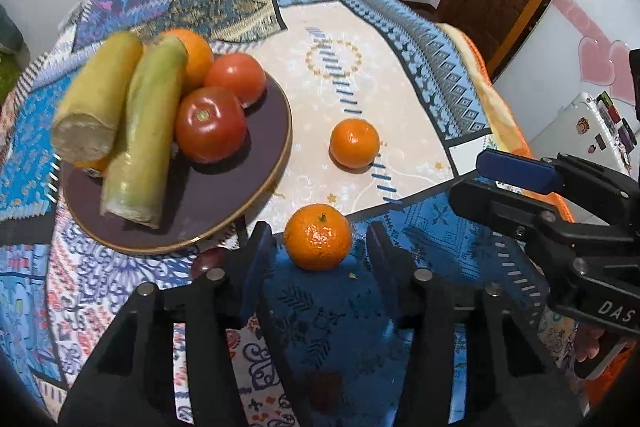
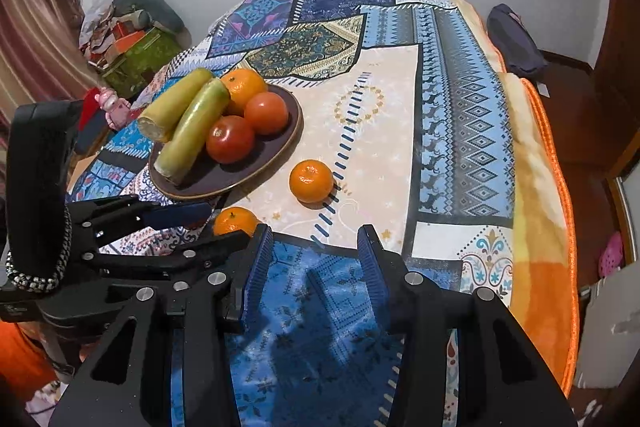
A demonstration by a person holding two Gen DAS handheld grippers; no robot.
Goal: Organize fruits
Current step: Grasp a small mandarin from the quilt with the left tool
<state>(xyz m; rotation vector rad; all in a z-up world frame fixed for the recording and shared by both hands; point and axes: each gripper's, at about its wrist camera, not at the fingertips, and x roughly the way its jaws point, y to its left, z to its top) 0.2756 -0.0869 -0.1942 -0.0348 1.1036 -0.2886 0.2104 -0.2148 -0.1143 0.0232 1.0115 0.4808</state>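
Left hand-held gripper (image 1: 318,247) straddles near orange (image 1: 318,242) (pads apart)

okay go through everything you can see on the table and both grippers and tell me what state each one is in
Left gripper: open, straddling near orange, pads not touching.
Right gripper: open, empty.
Near orange: on cloth, loose.
Far orange: on cloth, loose.
Plate: loaded, room at front.
Two tomatoes: on plate.
Two corn cobs: leaning on the pile.
Back orange: on plate.

The left gripper (image 1: 318,247) straddles the near orange (image 1: 318,242), pads apart from it; a second orange (image 1: 354,143) lies beyond. The plate (image 1: 224,203) holds tomatoes.
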